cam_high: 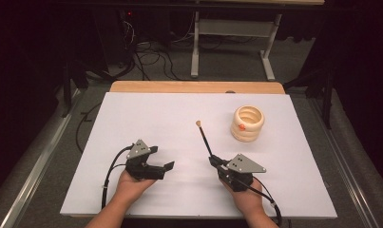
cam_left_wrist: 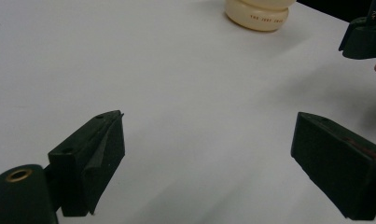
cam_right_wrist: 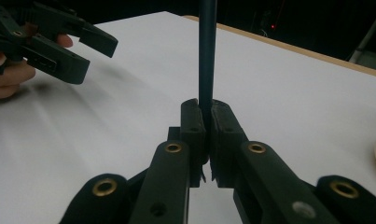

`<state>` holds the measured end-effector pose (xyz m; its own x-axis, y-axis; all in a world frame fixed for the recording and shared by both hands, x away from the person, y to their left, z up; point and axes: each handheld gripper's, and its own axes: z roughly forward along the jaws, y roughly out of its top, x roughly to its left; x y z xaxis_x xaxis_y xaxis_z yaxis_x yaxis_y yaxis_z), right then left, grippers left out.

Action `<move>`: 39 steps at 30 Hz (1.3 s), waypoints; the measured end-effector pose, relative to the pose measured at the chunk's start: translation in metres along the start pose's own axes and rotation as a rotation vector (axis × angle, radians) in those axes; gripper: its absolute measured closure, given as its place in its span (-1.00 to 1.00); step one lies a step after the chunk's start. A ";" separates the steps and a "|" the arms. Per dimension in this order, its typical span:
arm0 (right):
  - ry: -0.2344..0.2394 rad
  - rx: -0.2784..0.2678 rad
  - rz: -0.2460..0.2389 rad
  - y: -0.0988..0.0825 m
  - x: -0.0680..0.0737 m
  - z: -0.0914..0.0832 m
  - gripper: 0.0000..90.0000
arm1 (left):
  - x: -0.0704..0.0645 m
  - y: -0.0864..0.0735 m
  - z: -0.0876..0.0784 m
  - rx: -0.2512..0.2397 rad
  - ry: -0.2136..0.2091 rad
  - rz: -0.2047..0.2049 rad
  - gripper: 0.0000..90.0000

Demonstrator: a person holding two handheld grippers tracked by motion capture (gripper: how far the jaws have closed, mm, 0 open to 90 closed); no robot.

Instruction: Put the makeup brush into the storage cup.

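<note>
A thin dark brush (cam_high: pixel 204 139) with a pale tip slants up and away over the white tabletop (cam_high: pixel 146 114). My right gripper (cam_high: pixel 213 160) is shut on its lower end. In the right gripper view the two pads (cam_right_wrist: pixel 192 121) squeeze the dark handle (cam_right_wrist: pixel 207 46), which rises straight out of them. A cream ribbed pot (cam_high: pixel 247 124) with an orange spot stands at the right rear, beyond the brush tip; its base reaches into the left gripper view (cam_left_wrist: pixel 258 14). My left gripper (cam_high: pixel 163 157) rests low at the front left, open, its jaws (cam_left_wrist: pixel 209 116) wide apart over bare table.
A wooden strip (cam_high: pixel 194 87) runs along the table's far edge. Beyond it are floor cables and the white legs of another table (cam_high: pixel 195 52). The left gripper (cam_right_wrist: pixel 55 42) lies close on the left in the right gripper view.
</note>
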<state>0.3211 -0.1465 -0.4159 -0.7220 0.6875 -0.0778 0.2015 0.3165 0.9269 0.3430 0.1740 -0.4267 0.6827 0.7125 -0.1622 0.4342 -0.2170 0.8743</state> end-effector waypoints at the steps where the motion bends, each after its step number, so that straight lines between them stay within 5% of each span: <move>1: 0.001 0.001 -0.005 0.000 0.001 0.000 0.95 | 0.000 0.000 0.000 0.000 -0.002 0.001 -0.77; 16: 0.002 0.004 -0.014 0.000 0.002 0.002 0.95 | -0.015 0.020 -0.002 -0.092 -0.071 0.014 -0.75; 21: 0.004 0.006 -0.014 0.000 0.002 0.003 0.95 | -0.020 0.028 0.001 -0.087 -0.093 0.037 -0.74; 39: 0.008 0.015 -0.027 0.000 0.004 0.005 0.95 | -0.037 0.055 0.013 -0.174 -0.189 -0.001 -0.62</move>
<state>0.3217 -0.1405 -0.4184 -0.7327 0.6732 -0.0994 0.1920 0.3446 0.9189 0.3491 0.1276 -0.3785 0.7874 0.5715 -0.2311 0.3382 -0.0870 0.9371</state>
